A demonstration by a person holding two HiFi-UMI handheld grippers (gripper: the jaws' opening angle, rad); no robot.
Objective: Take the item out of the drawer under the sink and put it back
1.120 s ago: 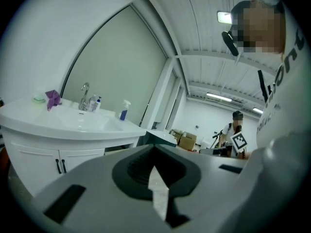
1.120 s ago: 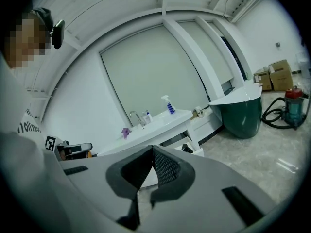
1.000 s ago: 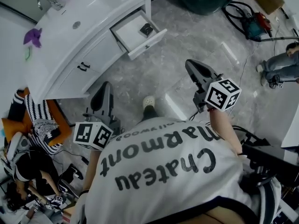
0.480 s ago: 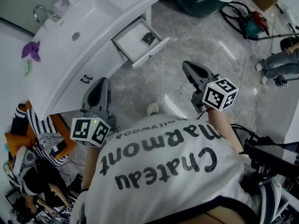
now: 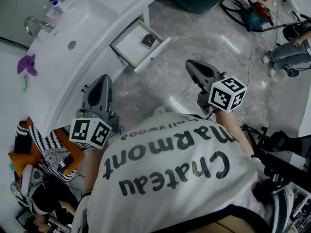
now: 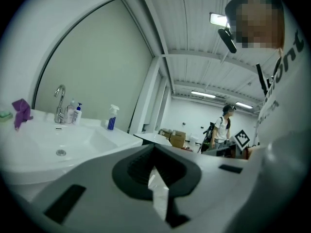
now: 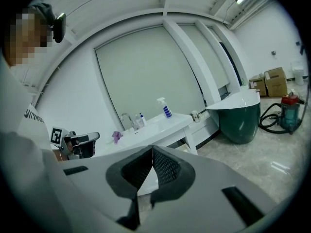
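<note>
Approach step, I judge. Drawer (image 5: 130, 45) open under sink (image 5: 82, 18); item (image 5: 148, 41), small, dark, perhaps a box, lies inside. Left gripper (image 5: 101, 81) and right gripper (image 5: 193, 66) closed, empty, well short. Next: open one, reach in.

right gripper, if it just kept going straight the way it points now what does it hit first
Probably the sink cabinet, near the end with the open drawer. The right gripper aims at it with nothing nearer in line, though depth is hard to judge.

Sink counter (image 5: 116, 6), bottles (image 5: 53, 9) by faucet (image 5: 35, 24), open drawer (image 5: 127, 46) holding dark item (image 5: 148, 41)
</note>
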